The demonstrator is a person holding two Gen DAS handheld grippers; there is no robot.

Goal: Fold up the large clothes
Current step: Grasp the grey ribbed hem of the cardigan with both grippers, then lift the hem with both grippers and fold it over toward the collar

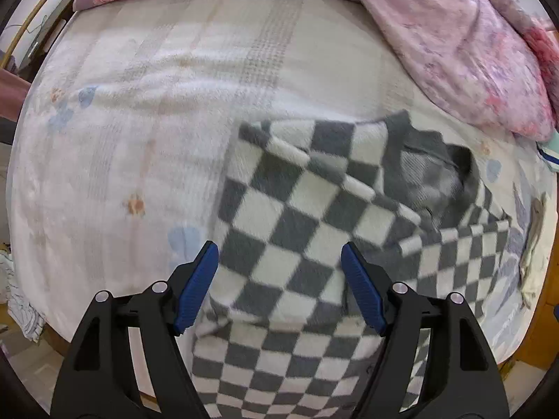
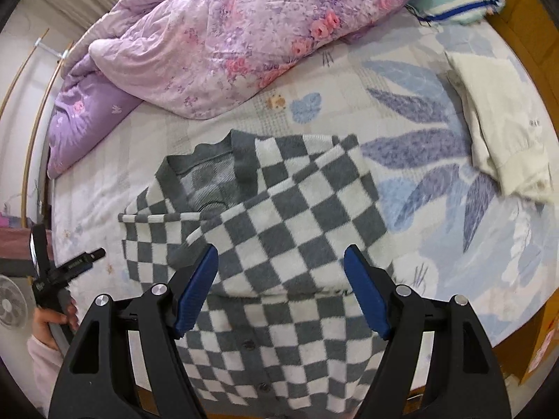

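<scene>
A grey-and-white checkered cardigan (image 2: pixel 279 230) is seen spread flat on the bed, front side up. The knit appears thick and fuzzy, trimmed in solid grey at the V-neck. Both sleeves are folded inward across the chest — one diagonally over the other, its ribbed cuff lying near the opposite side. Small dark buttons are visible along the front placket, low in the right wrist view. The lower hem reaches the near bed edge — in the left wrist view the garment (image 1: pixel 290 244) lies right of centre.
</scene>
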